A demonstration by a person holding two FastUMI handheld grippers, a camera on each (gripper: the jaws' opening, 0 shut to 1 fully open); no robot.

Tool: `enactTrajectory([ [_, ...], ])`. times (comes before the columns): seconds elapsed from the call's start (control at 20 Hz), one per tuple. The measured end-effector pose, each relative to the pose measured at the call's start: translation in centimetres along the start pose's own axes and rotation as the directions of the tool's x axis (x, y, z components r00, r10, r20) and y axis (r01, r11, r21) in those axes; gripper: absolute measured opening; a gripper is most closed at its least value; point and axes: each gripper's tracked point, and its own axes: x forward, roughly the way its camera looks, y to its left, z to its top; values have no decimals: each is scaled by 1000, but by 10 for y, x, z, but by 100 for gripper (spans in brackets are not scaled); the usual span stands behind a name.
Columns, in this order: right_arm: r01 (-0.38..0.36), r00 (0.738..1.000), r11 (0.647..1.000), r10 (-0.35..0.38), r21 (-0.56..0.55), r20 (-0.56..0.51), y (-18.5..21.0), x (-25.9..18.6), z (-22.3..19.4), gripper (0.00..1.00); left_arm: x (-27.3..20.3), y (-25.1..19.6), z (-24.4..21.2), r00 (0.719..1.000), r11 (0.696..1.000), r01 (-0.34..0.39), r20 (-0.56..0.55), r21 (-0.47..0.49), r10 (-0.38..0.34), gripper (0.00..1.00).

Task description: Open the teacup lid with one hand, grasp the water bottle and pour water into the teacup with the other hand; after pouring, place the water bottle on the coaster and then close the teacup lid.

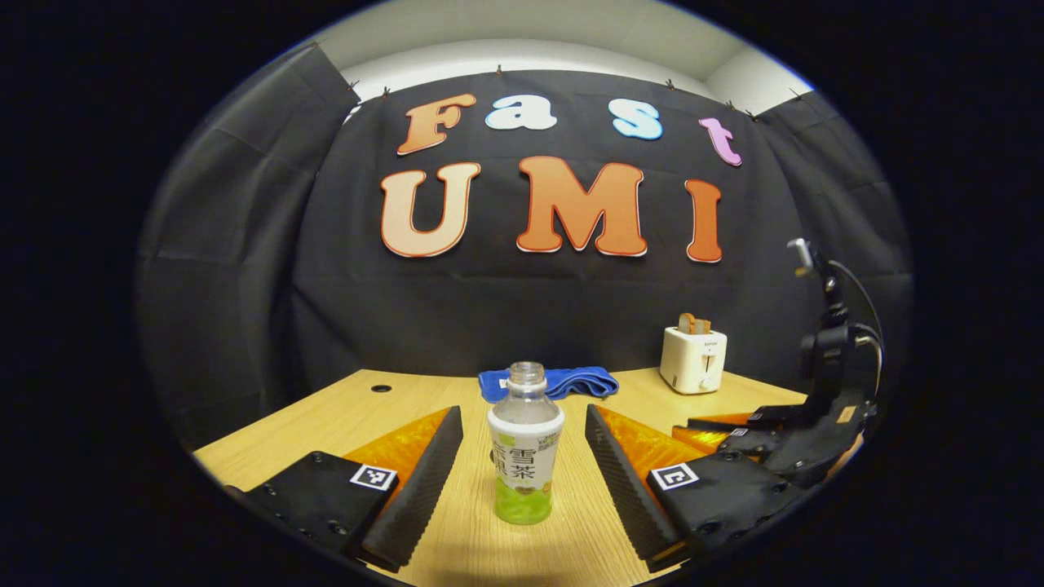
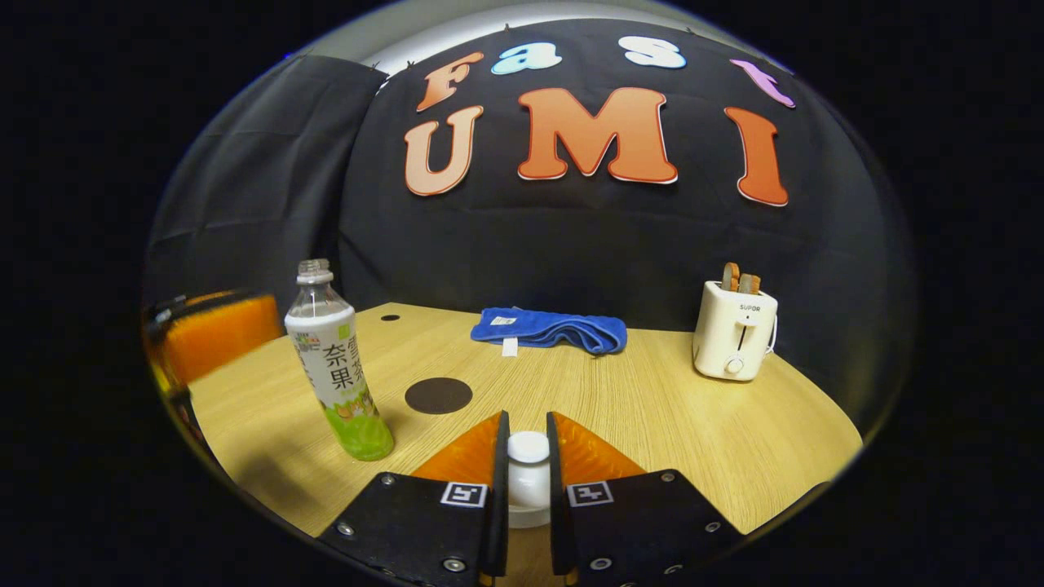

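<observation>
An uncapped water bottle [image 1: 524, 456] with a white and green label stands upright on the wooden table [image 1: 571, 538]. My left gripper [image 1: 522, 412] is open, one finger on each side of the bottle and neither touching it. In the right gripper view the bottle [image 2: 336, 367] stands at the left, with the left gripper [image 2: 208, 334] behind it. My right gripper [image 2: 527, 417] is shut on the white knob of the teacup lid [image 2: 528, 452]; the cup beneath is mostly hidden. A dark round coaster [image 2: 438, 395] lies just right of the bottle. In the left gripper view the right gripper [image 1: 734, 432] sits low at the right.
A folded blue towel [image 2: 550, 328] lies at the back of the table, and a white toaster [image 2: 734, 330] with bread in it stands at the back right. A small dark hole [image 2: 391, 317] marks the tabletop at the back left.
</observation>
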Motion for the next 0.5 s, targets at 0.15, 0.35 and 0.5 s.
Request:
enactTrajectory([
  [0.15, 3, 1000, 1000, -3, 4, 24, -5, -10, 10, 22, 16, -1, -23, 999, 1000, -10, -48, 19, 11, 97],
  [0.35, 9, 999, 1000, -9, 9, 41, -13, -19, 17, 21, 34, -1, -38, 997, 999, -22, -71, 42, 25, 96],
  [0.5, 9, 999, 1000, -10, 18, 45, -17, -25, 17, 22, 49, -1, -49, 995, 998, -28, -98, 60, 34, 98],
])
